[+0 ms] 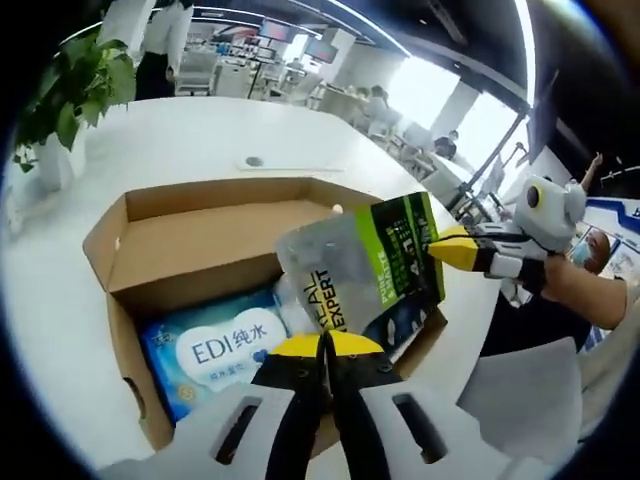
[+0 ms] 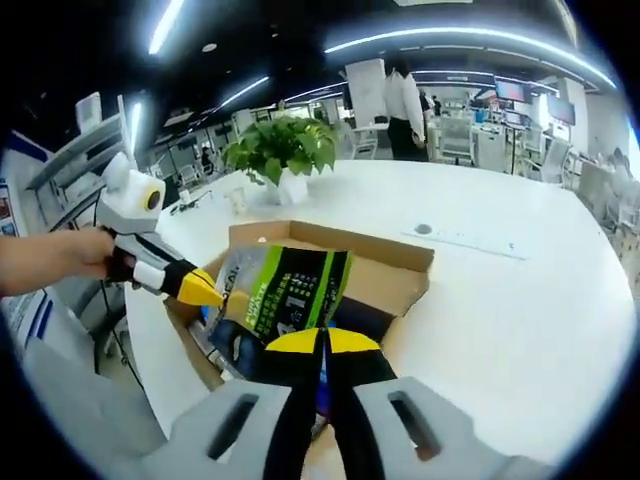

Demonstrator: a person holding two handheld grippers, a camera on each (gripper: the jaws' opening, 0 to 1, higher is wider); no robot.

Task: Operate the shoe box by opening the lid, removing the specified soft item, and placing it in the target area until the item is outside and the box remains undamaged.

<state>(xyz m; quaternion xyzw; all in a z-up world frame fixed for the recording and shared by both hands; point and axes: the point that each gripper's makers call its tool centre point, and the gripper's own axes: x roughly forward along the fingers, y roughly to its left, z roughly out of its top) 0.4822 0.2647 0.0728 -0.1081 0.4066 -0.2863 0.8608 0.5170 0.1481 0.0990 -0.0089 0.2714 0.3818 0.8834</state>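
White table (image 1: pixel 200 130), open shoe box (image 1: pixel 180 235); pouch (image 1: pixel 350 270) upright, long axis vertical.

The box (image 1: pixel 200 240) is matt brown cardboard, the pouch (image 1: pixel 360 270) glossy crinkled plastic film, the wipes pack (image 1: pixel 215 350) shiny soft plastic, the surface (image 2: pixel 520 300) smooth white.

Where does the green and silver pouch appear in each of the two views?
Left gripper view: the pouch stands right of centre, above the open box, beside the blue wipes pack.
Right gripper view: the pouch is at lower centre, just above this view's own fingers.
Shared landmark: the open cardboard box on the white table.
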